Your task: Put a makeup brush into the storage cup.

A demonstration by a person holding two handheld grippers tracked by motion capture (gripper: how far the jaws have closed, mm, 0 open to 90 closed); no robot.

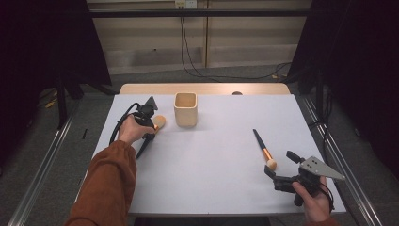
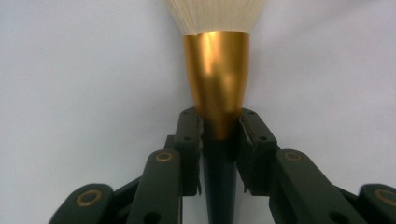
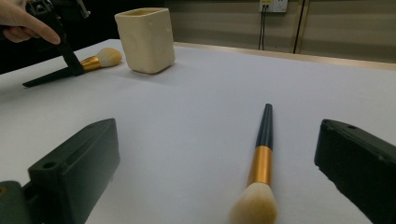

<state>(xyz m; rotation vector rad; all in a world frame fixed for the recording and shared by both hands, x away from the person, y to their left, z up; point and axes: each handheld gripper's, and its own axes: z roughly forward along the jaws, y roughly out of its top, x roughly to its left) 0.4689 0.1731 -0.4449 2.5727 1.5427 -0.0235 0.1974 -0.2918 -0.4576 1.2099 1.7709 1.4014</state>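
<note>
At upper left of the high view, the left tongs [image 1: 151, 123] are clamped on a large brush [image 1: 155, 124] lying beside the cup [image 1: 185, 109]. At lower right, the right tongs [image 1: 280, 164] gape around a slimmer brush's [image 1: 263, 149] bristles, handle pointing away. The cup's inside is hidden.

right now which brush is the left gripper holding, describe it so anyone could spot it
Start at the cream cup near the table's far edge. Just left of it lies the larger brush, clamped in the left gripper. Unlike the slimmer brush lying free, it has a fat round head.
</note>
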